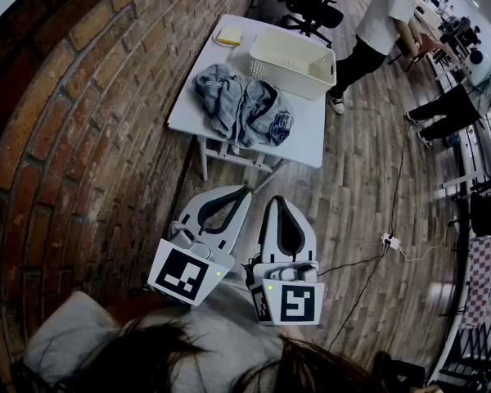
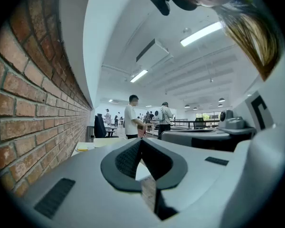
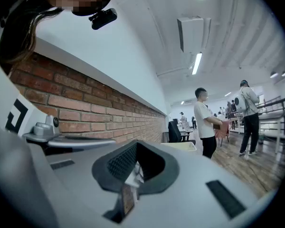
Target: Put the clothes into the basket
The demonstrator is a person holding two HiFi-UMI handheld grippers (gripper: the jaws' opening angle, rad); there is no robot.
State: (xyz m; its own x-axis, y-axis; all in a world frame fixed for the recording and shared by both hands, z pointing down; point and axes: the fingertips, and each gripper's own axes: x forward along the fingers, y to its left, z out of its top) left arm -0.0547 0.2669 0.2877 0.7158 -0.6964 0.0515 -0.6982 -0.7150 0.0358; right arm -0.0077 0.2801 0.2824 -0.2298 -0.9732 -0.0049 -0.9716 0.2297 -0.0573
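Nothing of the job looks done yet. The white surface (image 1: 309,134) stands against the brick wall, a few steps ahead of the person. On it, the white slotted basket (image 1: 299,79) sits at the far right corner, and as far as I can see from here it has nothing inside. The clothes (image 1: 241,105), a rumpled grey-blue heap with a dark patch on one piece, lie along the near edge, just beside the basket but wholly outside it. So I'd say the whole pile is left to move.

The left tongs (image 1: 247,190) and right tongs (image 1: 277,200) are held side by side close to the person's body, well short of the surface. Both are closed on nothing. A small yellow pad (image 1: 229,35) rests at the far left corner.
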